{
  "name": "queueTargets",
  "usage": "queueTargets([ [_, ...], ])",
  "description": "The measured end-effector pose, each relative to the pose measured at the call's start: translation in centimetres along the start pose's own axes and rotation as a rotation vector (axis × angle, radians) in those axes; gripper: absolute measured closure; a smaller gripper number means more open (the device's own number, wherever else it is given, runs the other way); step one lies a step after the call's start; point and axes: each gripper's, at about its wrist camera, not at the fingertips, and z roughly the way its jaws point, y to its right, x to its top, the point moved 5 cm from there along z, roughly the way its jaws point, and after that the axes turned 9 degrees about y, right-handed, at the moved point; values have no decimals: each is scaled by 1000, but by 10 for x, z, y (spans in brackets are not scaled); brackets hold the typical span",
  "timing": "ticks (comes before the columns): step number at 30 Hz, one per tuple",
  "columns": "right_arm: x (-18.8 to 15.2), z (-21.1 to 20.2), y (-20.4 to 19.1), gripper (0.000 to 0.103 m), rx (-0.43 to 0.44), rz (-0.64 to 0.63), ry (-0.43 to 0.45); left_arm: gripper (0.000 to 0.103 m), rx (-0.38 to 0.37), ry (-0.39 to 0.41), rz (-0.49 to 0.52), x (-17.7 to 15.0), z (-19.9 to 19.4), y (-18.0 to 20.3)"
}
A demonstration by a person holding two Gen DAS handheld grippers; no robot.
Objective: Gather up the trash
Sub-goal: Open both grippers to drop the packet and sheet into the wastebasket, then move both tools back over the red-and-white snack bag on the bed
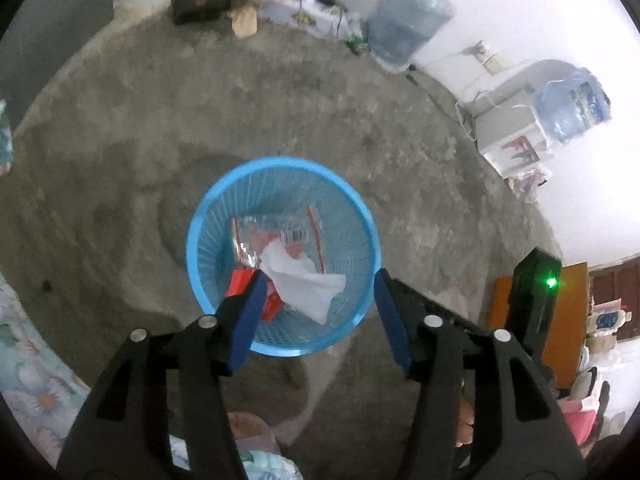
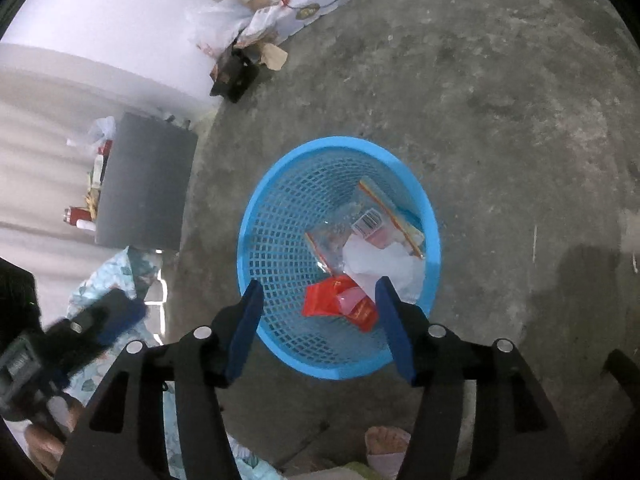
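A round blue mesh basket (image 1: 192,240) stands on the concrete floor, straight below both grippers. It holds a clear plastic bag with a barcode (image 1: 280,228), a crumpled white tissue (image 1: 308,284) and a red wrapper (image 1: 239,282). My left gripper (image 1: 320,280) hangs open over the basket, with nothing between its pads. In the right wrist view the same basket (image 2: 250,248) shows the red wrapper (image 2: 340,304), the tissue (image 2: 380,260) and the bag (image 2: 360,220). My right gripper (image 2: 319,284) is open and empty above the near half of the basket.
Two large water jugs (image 1: 408,20) (image 1: 572,100), a white dispenser (image 1: 508,136) and boxes (image 1: 204,0) line the far wall. A dark cabinet (image 2: 144,184) stands left of the basket. Floral cloth (image 1: 32,360) and a person's foot (image 2: 388,440) lie near me.
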Motion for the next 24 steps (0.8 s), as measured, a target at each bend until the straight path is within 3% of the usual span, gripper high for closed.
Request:
queueTargets([
  [6,-18,-51,-27,43,19,-35,66,35,-30,150,12,5,-92,19],
  [11,-38,-106,-75,33,55,-159,144,25,-16,289,-9,-10,-182,25],
  [17,-74,-169,-141,23,95,-351,199,20,43,472,-39,-64,-298,15],
  [24,-135,-216,-205,16,108,-582,212,16,136,617,-71,-139,-395,-10],
])
